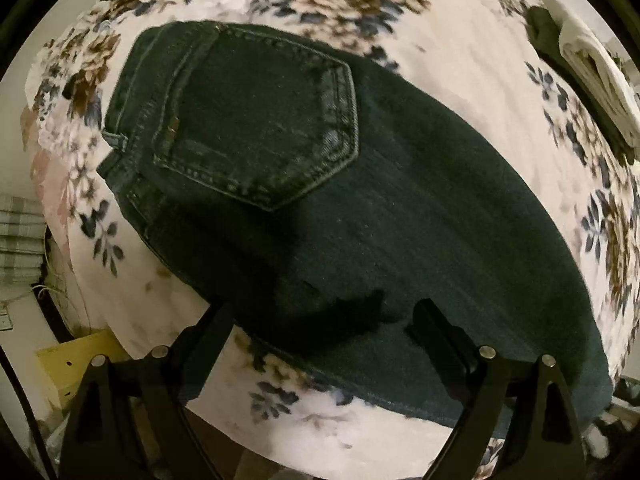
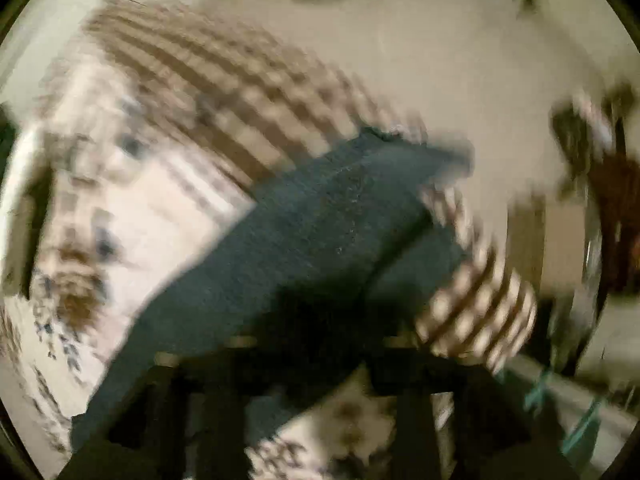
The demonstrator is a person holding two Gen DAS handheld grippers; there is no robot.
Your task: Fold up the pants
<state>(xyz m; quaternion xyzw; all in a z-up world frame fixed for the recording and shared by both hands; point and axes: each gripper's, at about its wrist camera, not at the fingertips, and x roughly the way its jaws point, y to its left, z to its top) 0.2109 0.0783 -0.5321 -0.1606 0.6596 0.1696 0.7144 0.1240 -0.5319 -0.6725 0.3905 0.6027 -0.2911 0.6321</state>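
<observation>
The pants (image 1: 400, 208) are dark, matt denim with a coarse weave and raised stitching round the pocket. Under them the floral blanket (image 1: 460, 64) looks soft and fleecy. The left gripper (image 1: 320, 320) is matt black plastic with shiny metal pins.

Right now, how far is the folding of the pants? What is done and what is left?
Done, it seems: the pants lie flat on the floral blanket, halved lengthwise, back pocket up. In hand: the left gripper hangs open at the seat; the right gripper looks shut on the leg end, though that view is blurred. Left: folding the legs toward the waist.
</observation>
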